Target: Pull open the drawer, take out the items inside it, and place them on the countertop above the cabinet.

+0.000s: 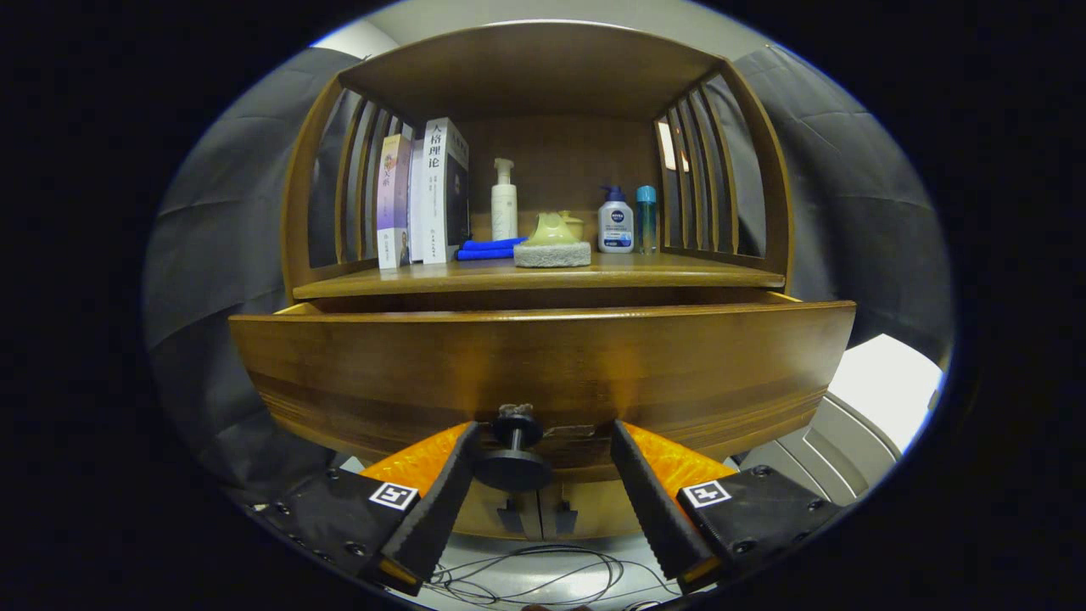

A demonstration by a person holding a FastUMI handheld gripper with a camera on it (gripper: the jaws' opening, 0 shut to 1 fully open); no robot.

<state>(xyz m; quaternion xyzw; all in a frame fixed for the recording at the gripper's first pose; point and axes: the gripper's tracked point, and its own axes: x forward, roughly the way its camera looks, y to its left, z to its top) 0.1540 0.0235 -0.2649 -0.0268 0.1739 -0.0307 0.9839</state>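
From my end the drawer front (pixel 543 373) is warm brown wood with darker grain bands and a black knob (pixel 515 450). My gripper (pixel 543 458) fingers are orange with black ribbed pads. Above the drawer: blue cloth (pixel 488 249), pale yellow-green sponge block (pixel 551 252), white pump bottle (pixel 504 204).

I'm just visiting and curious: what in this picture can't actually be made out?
- Inside of the drawer: hidden in the gripper view by its own tall front panel.
- Blue cloth: partly hidden behind the sponge.
- Gripper: fingers open either side of the knob, not touching it.
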